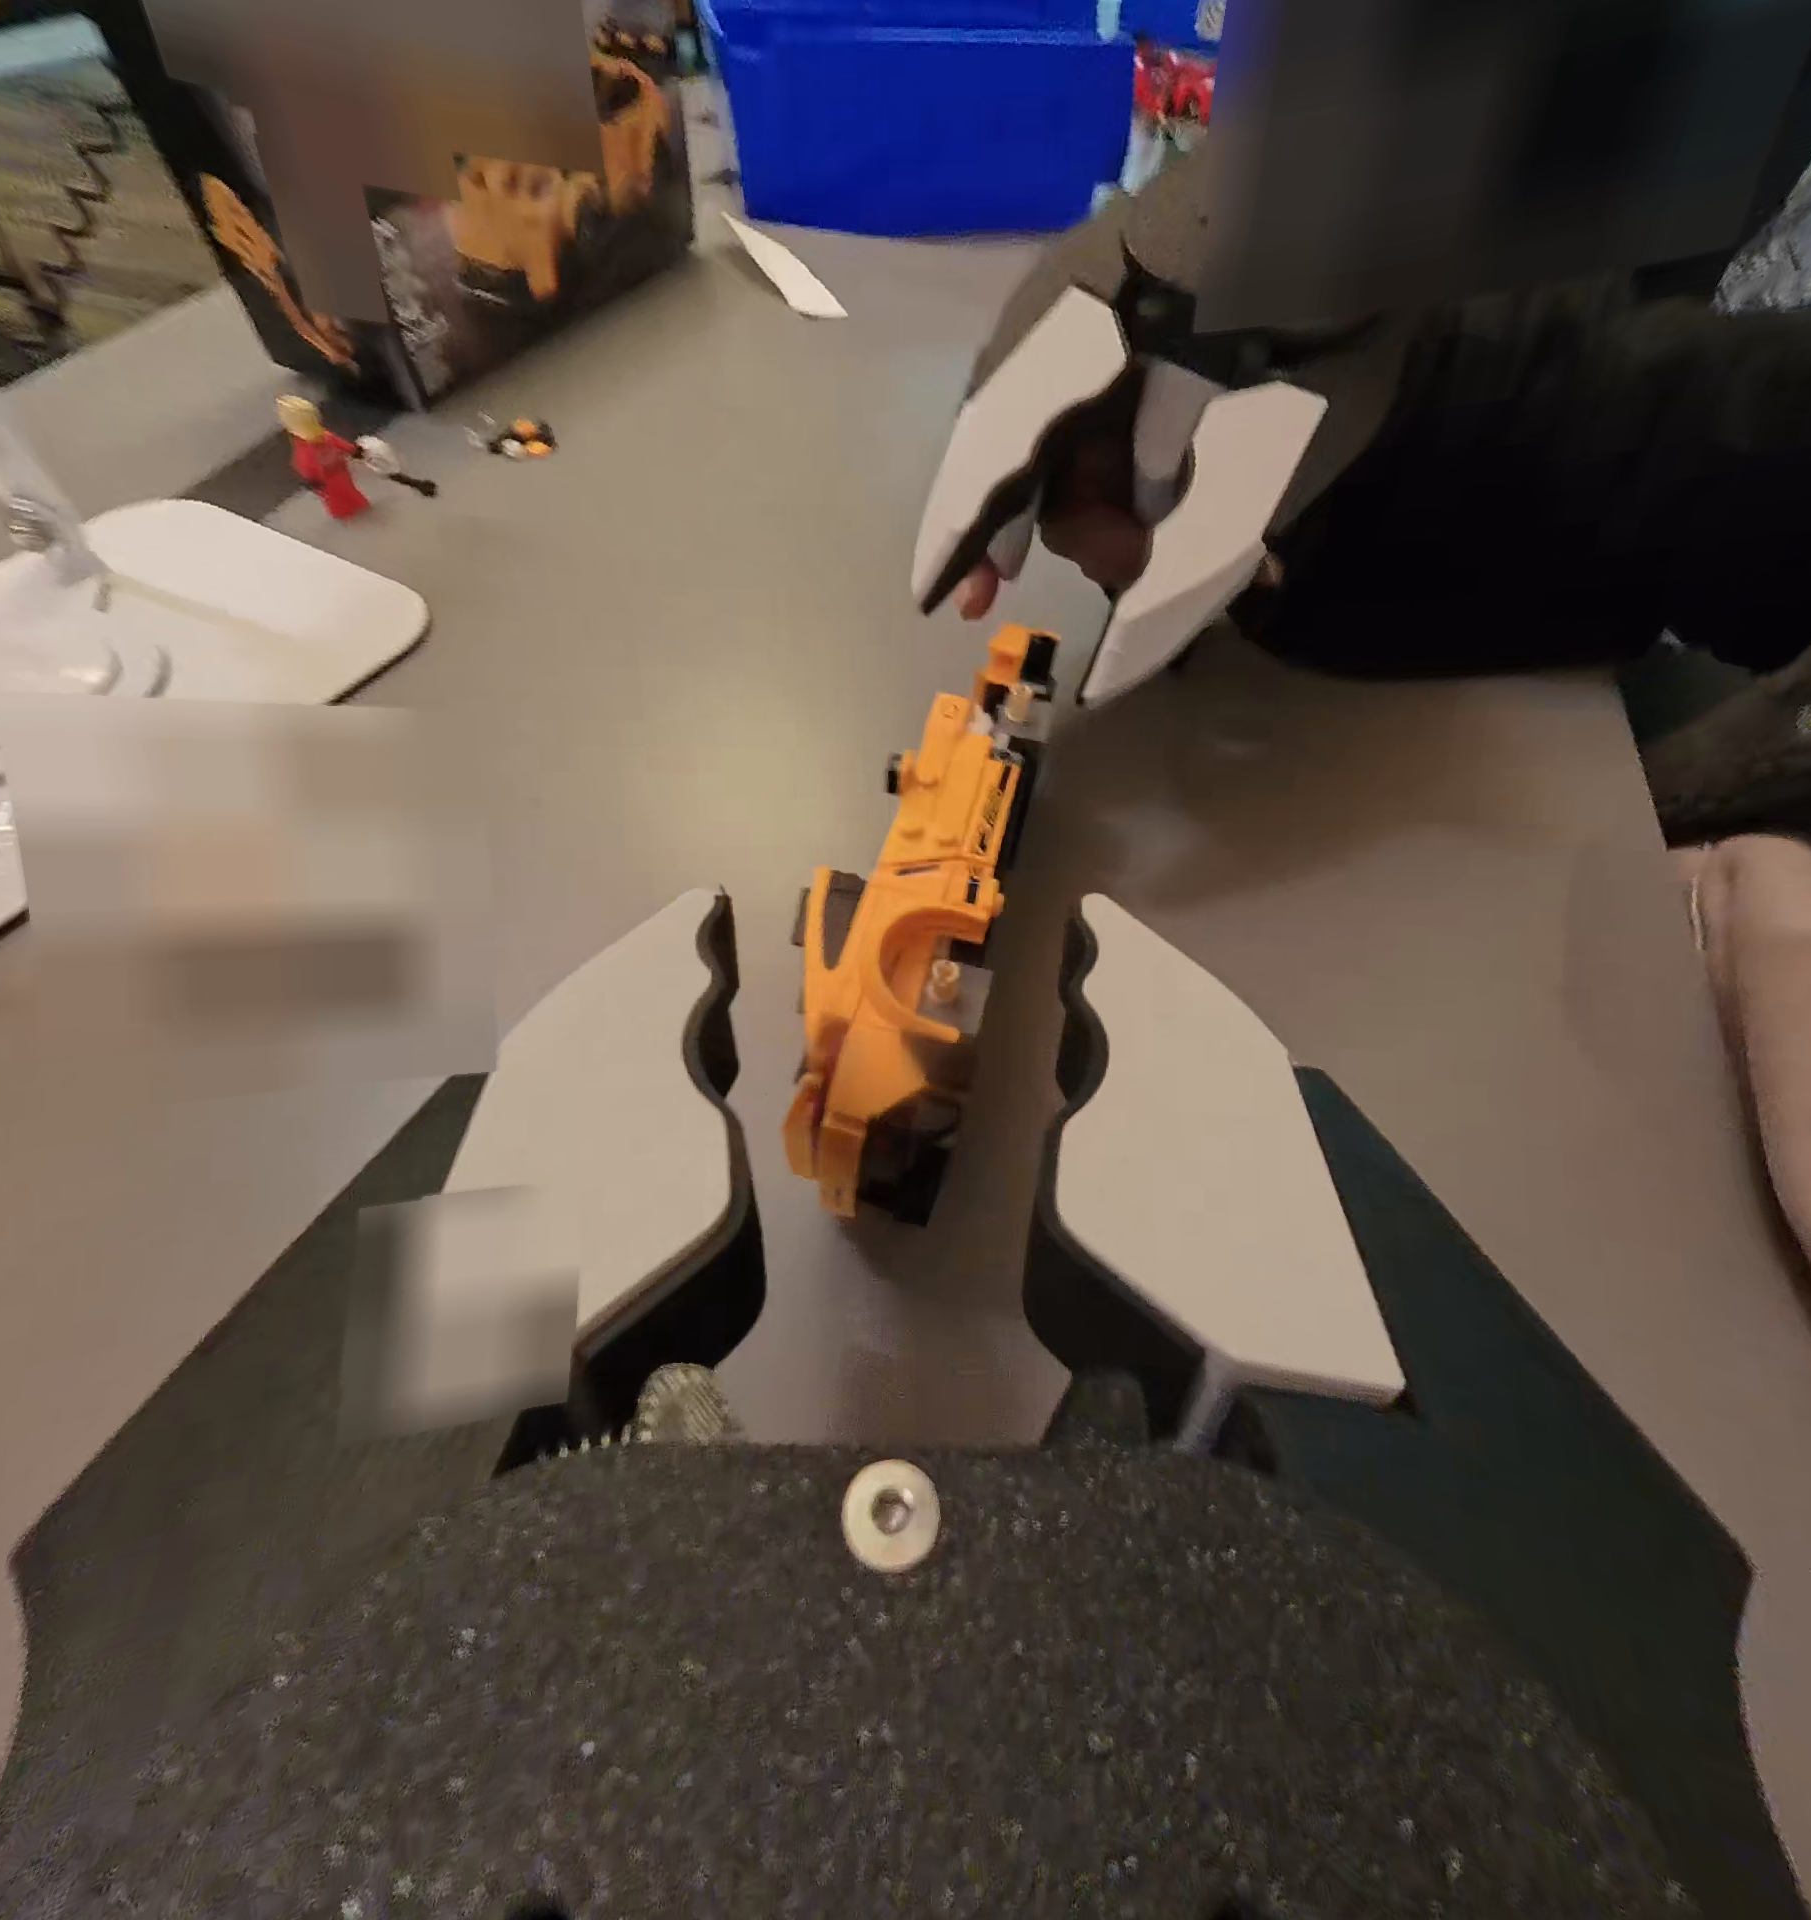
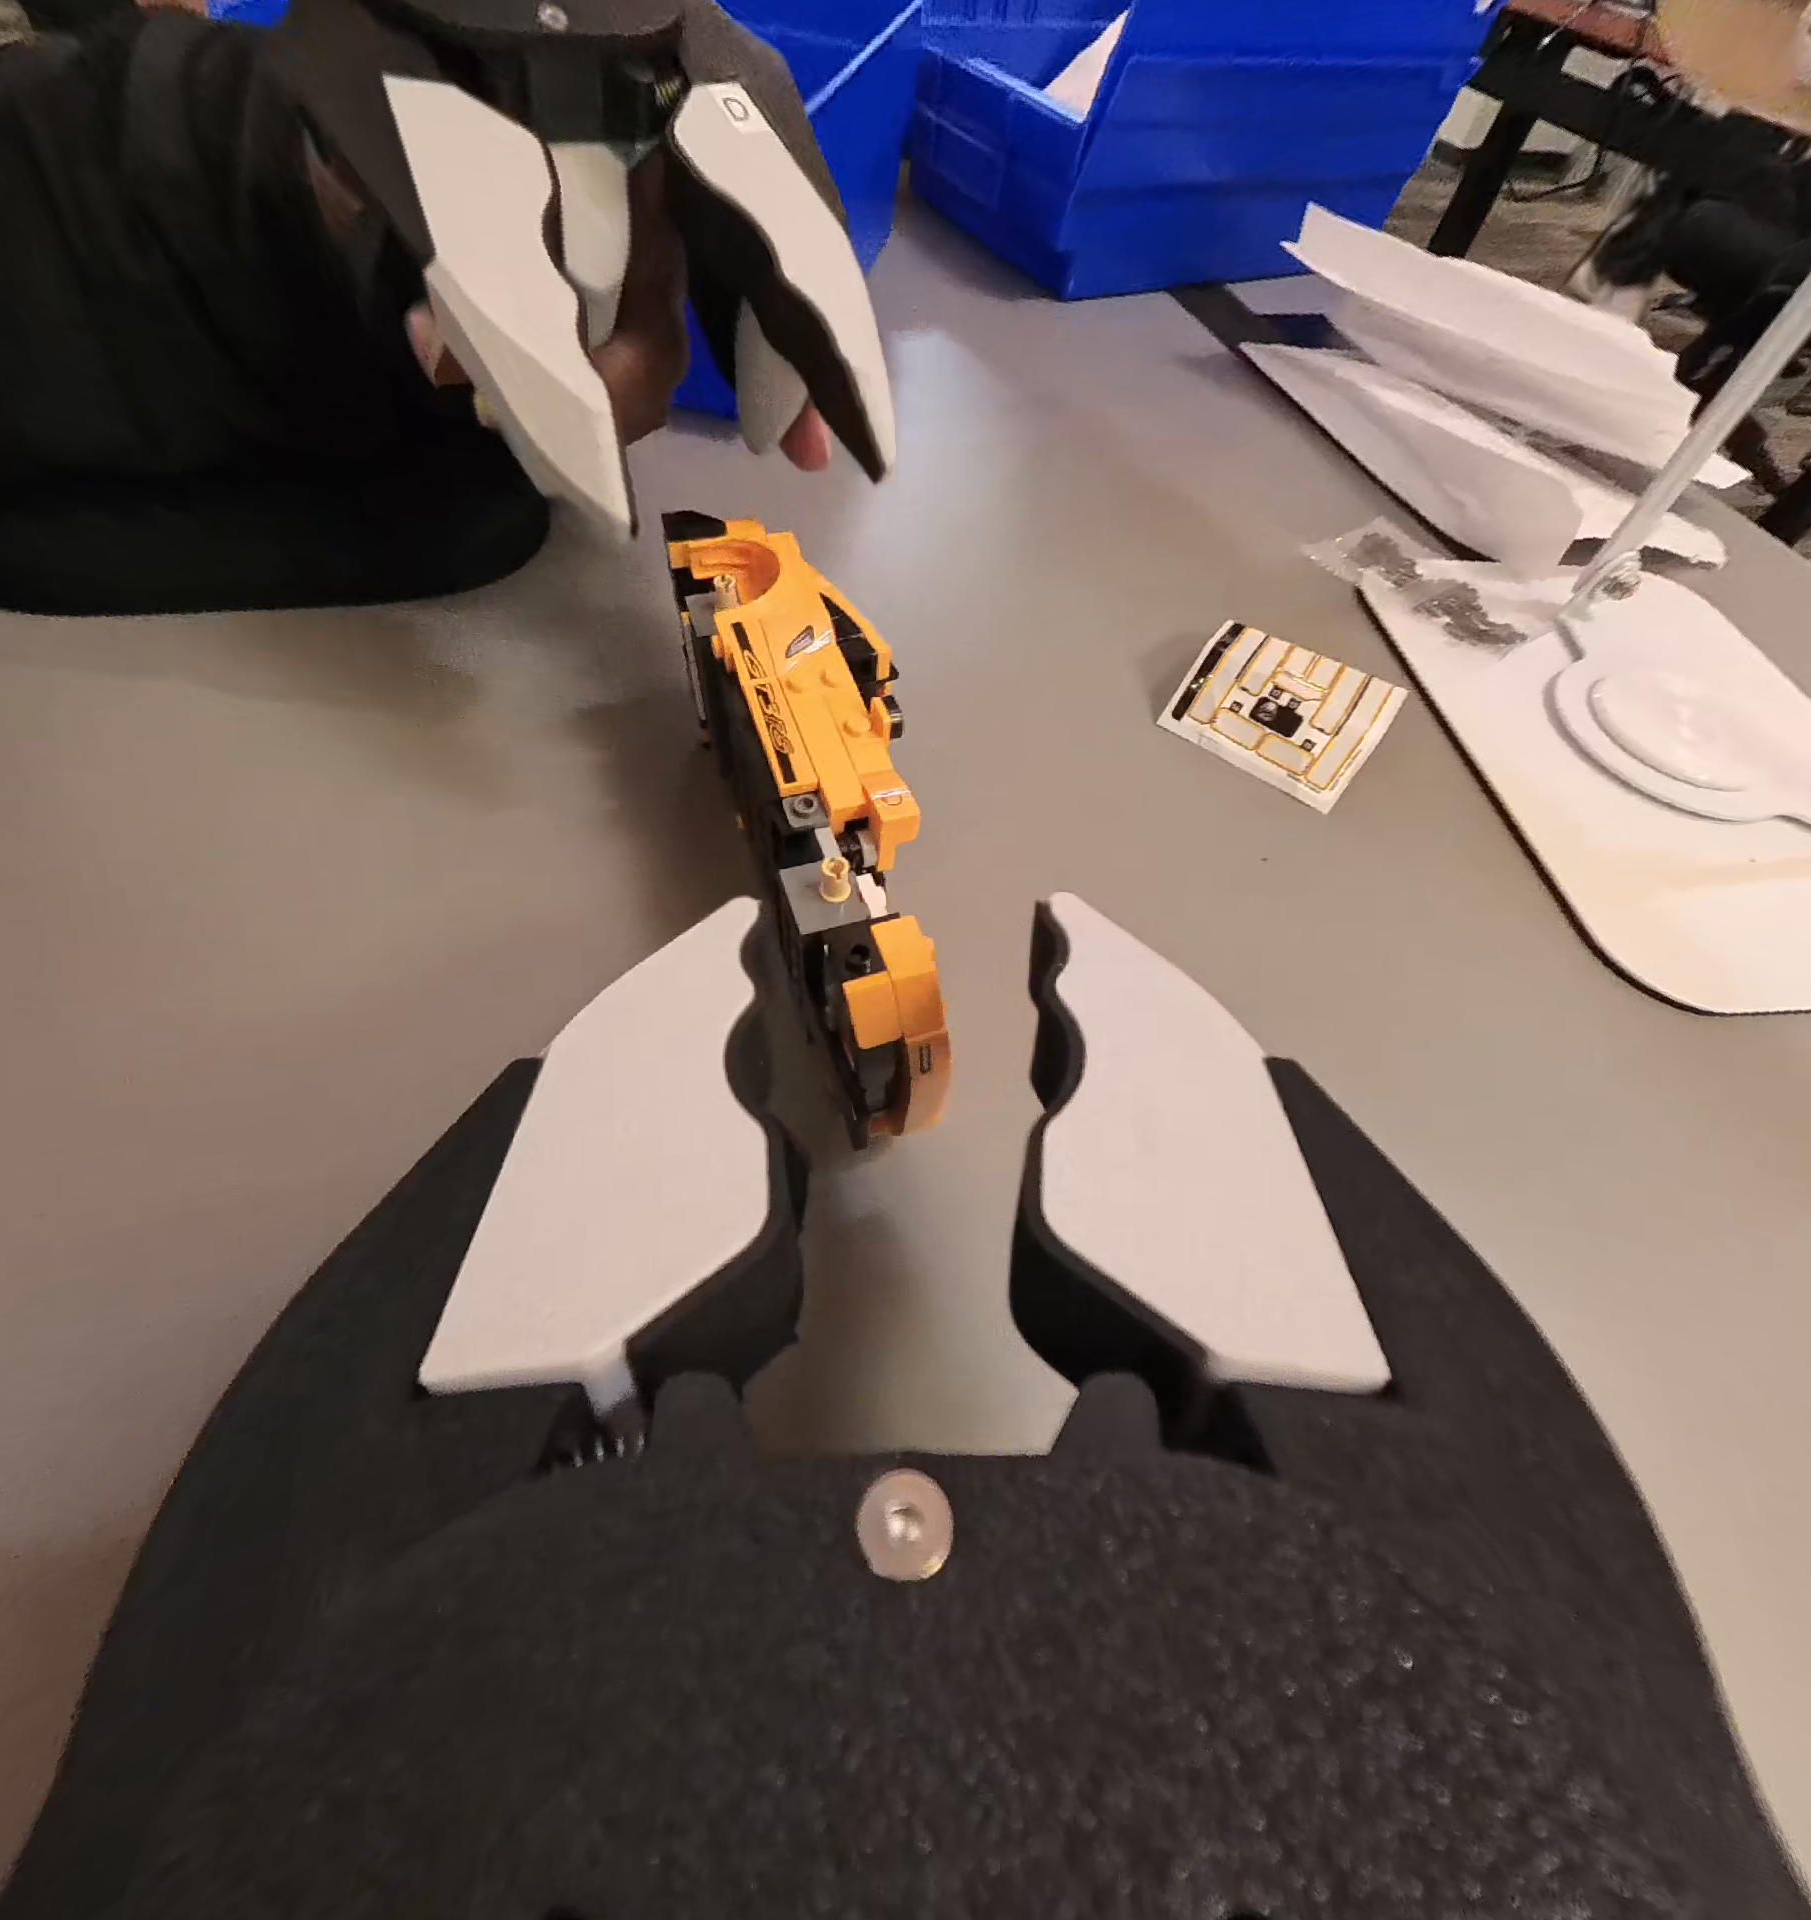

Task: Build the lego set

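A partly built orange and black lego car (image 1: 911, 831) lies on its side on the grey table (image 1: 672, 675), stretched between my two grippers. My left gripper (image 1: 901, 909) is open, and the car's near end sits in the gap between its fingers without being clamped. My right gripper (image 1: 1015, 649) is open too and hovers just above the car's far end. In the right wrist view the car (image 2: 807, 717) reaches between the right gripper's (image 2: 896, 914) open fingers, close beside one finger. The left gripper (image 2: 750, 494) stands open at the car's other end.
A red minifigure (image 1: 324, 468) and small orange parts (image 1: 522, 436) lie by the lego box (image 1: 527, 208). A sticker sheet (image 2: 1280, 712), torn white bags (image 2: 1483, 374), a white stand base (image 2: 1711, 831) and blue bins (image 2: 1140, 135) sit to the right. Some 10 centimetres of space lies between my two pairs of fingers.
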A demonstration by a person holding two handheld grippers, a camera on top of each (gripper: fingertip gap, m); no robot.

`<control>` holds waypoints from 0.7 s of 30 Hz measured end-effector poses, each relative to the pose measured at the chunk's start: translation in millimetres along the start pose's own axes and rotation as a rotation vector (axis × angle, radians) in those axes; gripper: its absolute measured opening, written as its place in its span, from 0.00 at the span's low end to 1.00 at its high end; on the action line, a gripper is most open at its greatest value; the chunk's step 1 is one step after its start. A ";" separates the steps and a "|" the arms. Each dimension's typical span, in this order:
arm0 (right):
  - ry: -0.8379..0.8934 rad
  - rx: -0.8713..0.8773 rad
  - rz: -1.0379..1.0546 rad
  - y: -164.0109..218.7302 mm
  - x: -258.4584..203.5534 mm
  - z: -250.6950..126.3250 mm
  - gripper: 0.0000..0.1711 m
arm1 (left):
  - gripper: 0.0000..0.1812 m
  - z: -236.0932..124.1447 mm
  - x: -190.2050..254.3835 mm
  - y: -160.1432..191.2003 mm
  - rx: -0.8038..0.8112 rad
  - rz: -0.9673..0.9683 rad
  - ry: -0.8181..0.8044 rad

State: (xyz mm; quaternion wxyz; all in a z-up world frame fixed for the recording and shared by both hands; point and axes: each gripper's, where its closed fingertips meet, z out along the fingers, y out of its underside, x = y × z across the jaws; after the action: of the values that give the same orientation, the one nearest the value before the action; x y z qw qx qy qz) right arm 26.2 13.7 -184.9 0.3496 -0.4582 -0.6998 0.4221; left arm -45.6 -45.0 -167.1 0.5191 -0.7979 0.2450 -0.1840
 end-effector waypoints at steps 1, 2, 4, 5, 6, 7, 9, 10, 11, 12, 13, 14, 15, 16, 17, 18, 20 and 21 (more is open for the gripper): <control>0.003 0.002 0.000 0.1 0.4 -0.3 0.27 | 0.32 -2.3 -4.1 -2.1 0.015 -0.003 -0.020; 0.009 0.006 -0.004 0.0 0.9 -0.4 0.26 | 0.31 -3.9 -7.2 -3.9 0.027 0.000 -0.039; 0.029 0.021 -0.024 -2.6 2.0 -2.0 0.19 | 0.27 -5.6 -11.5 -7.4 0.045 0.014 -0.078; 0.041 0.040 -0.033 -5.7 3.1 -4.0 0.12 | 0.24 -6.3 -13.6 -8.7 0.050 0.022 -0.100; 0.062 0.065 -0.038 -9.7 5.6 -6.9 0.06 | 0.21 -7.0 -15.7 -9.7 0.054 0.028 -0.120; 0.082 0.090 -0.040 -13.8 8.6 -10.3 0.00 | 0.18 -8.1 -17.4 -11.3 0.064 0.030 -0.136; 0.124 0.133 -0.031 -20.6 16.4 -16.5 0.00 | 0.10 -12.0 -21.7 -16.0 0.098 0.024 -0.167; 0.150 0.143 -0.024 -22.2 21.3 -19.1 0.00 | 0.06 -14.5 -23.5 -18.6 0.117 0.023 -0.180; 0.176 0.153 -0.022 -23.5 25.9 -21.4 0.00 | 0.02 -17.4 -25.6 -21.2 0.136 0.025 -0.197; 0.203 0.163 -0.023 -24.6 30.1 -23.4 0.00 | 0.00 -20.5 -28.5 -23.5 0.153 0.030 -0.220; 0.233 0.171 -0.025 -25.7 34.3 -25.3 0.00 | 0.00 -23.3 -31.1 -25.6 0.166 0.035 -0.241; 0.268 0.177 -0.029 -26.5 39.0 -27.2 0.00 | 0.00 -26.0 -33.0 -27.9 0.182 0.040 -0.259; 0.303 0.181 -0.034 -27.0 43.9 -29.1 0.00 | 0.00 -28.7 -34.8 -30.6 0.200 0.042 -0.277; 0.345 0.188 -0.037 -27.8 49.5 -31.6 0.00 | 0.00 -31.3 -37.0 -32.9 0.215 0.042 -0.297; 0.389 0.197 -0.041 -29.1 55.5 -34.6 0.00 | 0.00 -33.8 -39.5 -34.9 0.230 0.041 -0.318; 0.438 0.206 -0.045 -30.4 62.0 -38.1 0.00 | 0.00 -36.4 -42.2 -36.7 0.246 0.041 -0.341; 0.527 0.216 -0.058 -32.5 75.3 -44.7 0.01 | 0.00 -40.8 -48.1 -38.8 0.271 0.034 -0.387; 0.571 0.217 -0.063 -33.4 82.8 -47.6 0.02 | 0.00 -42.4 -50.7 -39.2 0.278 0.033 -0.406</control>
State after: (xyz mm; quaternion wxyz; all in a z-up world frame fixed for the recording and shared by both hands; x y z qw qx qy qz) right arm 28.5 96.7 -127.0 0.5918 -0.4964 -0.5381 0.3374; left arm -102.2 -33.4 -116.4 0.6654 -0.7354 0.1209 -0.0434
